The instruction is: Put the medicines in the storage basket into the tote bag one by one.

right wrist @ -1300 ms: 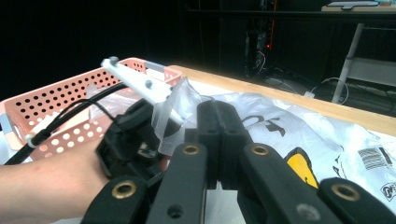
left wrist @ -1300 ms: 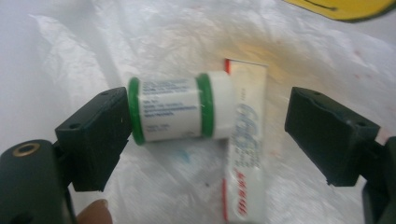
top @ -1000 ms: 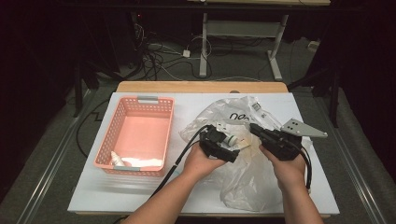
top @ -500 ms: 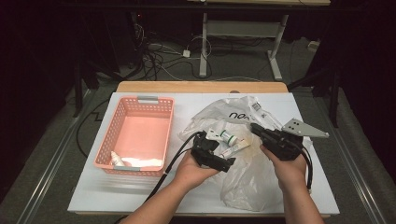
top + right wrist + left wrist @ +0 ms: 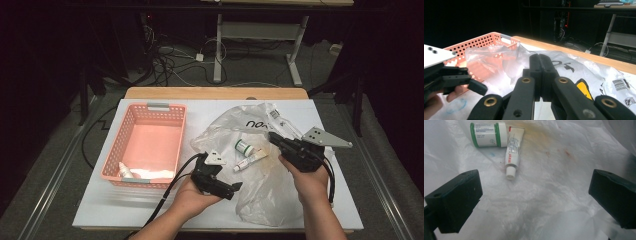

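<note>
The left gripper point(image 5: 235, 187) gapes empty beside the plastic bag point(image 5: 260, 197), whose edge the right gripper point(image 5: 272, 136) pinches.

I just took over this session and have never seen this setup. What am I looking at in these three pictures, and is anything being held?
No robot arm here: a person holds a hand-held two-jaw gripper in each hand. The high view looks down on the table. The other two pictures come from cameras riding on each gripper, looking along its black jaws.

On the table lie a pink basket and a crumpled clear plastic bag. On the bag lie a small green-and-white bottle and a white tube, touching each other.

The left gripper is open, its jaws wide apart above the bag, short of the tube, holding nothing. The right gripper is shut at the bag's edge; whether it pinches the plastic, I cannot tell.
</note>
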A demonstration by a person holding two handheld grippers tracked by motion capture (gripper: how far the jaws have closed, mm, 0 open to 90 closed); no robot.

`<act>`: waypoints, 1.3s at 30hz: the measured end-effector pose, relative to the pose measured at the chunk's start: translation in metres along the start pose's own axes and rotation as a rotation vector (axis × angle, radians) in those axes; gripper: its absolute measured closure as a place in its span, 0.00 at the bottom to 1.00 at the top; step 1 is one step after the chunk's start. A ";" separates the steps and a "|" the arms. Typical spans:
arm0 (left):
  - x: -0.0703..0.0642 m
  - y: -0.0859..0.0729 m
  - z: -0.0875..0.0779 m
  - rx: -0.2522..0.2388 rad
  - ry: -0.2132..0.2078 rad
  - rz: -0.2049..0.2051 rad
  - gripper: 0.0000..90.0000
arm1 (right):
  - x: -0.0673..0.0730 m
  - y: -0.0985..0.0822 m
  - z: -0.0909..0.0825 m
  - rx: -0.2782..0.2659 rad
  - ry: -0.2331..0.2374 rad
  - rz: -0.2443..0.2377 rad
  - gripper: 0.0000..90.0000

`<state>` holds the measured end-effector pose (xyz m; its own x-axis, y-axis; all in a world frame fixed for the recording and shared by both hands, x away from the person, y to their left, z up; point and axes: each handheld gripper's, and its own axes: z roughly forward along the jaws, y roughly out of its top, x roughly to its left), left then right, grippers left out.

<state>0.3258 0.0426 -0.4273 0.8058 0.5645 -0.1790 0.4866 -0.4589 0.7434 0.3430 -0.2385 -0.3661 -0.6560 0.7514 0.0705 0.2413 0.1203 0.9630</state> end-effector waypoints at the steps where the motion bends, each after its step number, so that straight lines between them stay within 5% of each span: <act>1: -0.001 -0.003 -0.003 0.000 -0.004 0.003 0.00 | 0.000 0.000 0.000 0.000 -0.001 0.001 1.00; 8: -0.004 -0.015 -0.019 -0.007 -0.036 -0.007 0.00 | 0.000 0.000 0.001 0.003 -0.003 -0.002 1.00; 14: -0.005 -0.021 -0.034 -0.014 -0.021 0.013 0.00 | 0.001 -0.001 0.002 0.005 -0.002 -0.002 1.00; 22: 0.003 -0.032 -0.048 -0.021 -0.024 -0.014 0.00 | 0.000 -0.002 0.002 0.010 -0.004 -0.002 1.00; 39: 0.027 -0.053 -0.095 -0.046 0.065 -0.056 0.00 | 0.000 -0.001 0.000 0.006 -0.004 -0.003 1.00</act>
<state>0.2893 0.1476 -0.4100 0.7536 0.6324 -0.1796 0.5128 -0.3945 0.7625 0.3432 -0.2386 -0.3676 -0.6540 0.7536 0.0661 0.2434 0.1269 0.9616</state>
